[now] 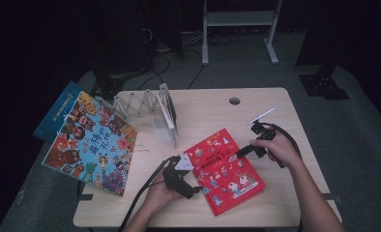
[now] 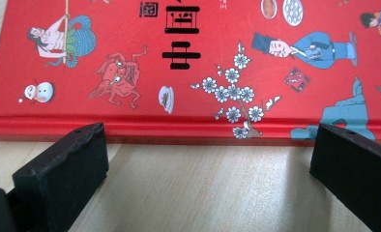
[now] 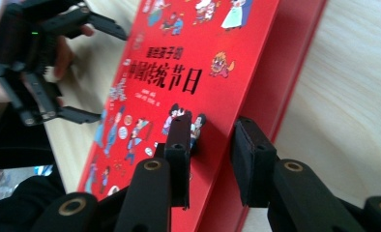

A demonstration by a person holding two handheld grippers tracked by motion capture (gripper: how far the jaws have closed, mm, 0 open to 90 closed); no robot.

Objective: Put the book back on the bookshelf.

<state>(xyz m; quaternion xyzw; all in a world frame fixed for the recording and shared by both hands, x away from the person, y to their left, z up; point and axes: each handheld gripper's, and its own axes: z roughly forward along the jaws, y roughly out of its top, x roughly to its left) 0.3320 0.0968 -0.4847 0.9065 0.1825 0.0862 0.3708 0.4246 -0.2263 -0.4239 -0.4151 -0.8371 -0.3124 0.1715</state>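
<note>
The table (image 1: 275,203) was a pale wood-grain top with rounded corners and a small round cable hole (image 1: 234,101) near its far edge, standing on a grey floor (image 1: 353,125) in a dark room. Behind it, black cables (image 1: 167,58) lay across the floor beside the legs of a light metal frame (image 1: 239,19), and a dark stand base (image 1: 323,86) sat off to the far right. The red picture book (image 1: 225,170) lay flat on the near middle of the table, turned at an angle. The left hand-held gripper (image 1: 198,181) rested low at the book's left edge with its jaws released and spread wide along that edge, the wood bare between them in the left gripper view. The right hand-held gripper (image 1: 241,151) came in at the book's upper right edge; in the right gripper view one jaw lay over the cover and the other beyond the edge, the book's edge between them, and whether the pads pressed on it could not be told. A large colourful picture book (image 1: 92,142) overhung the table's left edge with a blue book (image 1: 58,113) lying partly beneath it. A clear folding book rack (image 1: 150,108) stood at the far left, and a thin white stick (image 1: 262,115) lay near the right hand.
</note>
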